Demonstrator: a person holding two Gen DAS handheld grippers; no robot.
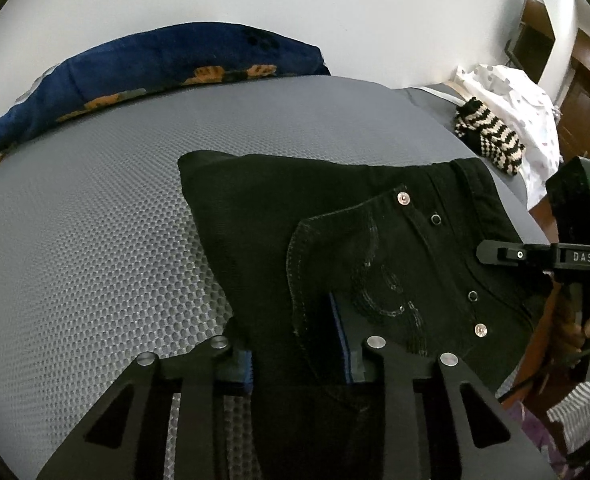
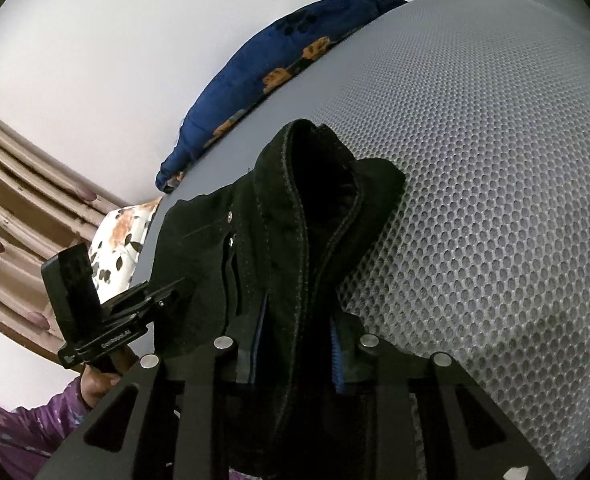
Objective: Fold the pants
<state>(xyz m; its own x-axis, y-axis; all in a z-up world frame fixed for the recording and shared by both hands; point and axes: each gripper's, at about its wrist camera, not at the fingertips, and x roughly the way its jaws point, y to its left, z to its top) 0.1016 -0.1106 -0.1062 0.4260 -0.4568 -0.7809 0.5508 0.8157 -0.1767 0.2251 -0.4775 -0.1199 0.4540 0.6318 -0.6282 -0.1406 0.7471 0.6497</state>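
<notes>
Black jeans [image 1: 335, 216] lie folded on the grey mesh mattress [image 1: 95, 220], back pocket and rivets facing up. My left gripper [image 1: 297, 344] is shut on the near edge of the jeans. My right gripper [image 2: 295, 344] is shut on the other end, where the waistband fabric [image 2: 307, 184] bunches up between its fingers. In the left wrist view the right gripper's body [image 1: 551, 256] is at the jeans' right edge. In the right wrist view the left gripper's body [image 2: 107, 316] is at the jeans' left edge.
A blue floral blanket [image 1: 155, 68] lies along the mattress's far edge by the wall. A striped knit item [image 1: 491, 140] and white cloth [image 1: 523, 112] sit at the far right. A wooden door [image 1: 587, 100] stands beyond. The person's purple sleeve [image 2: 35, 428] is low left.
</notes>
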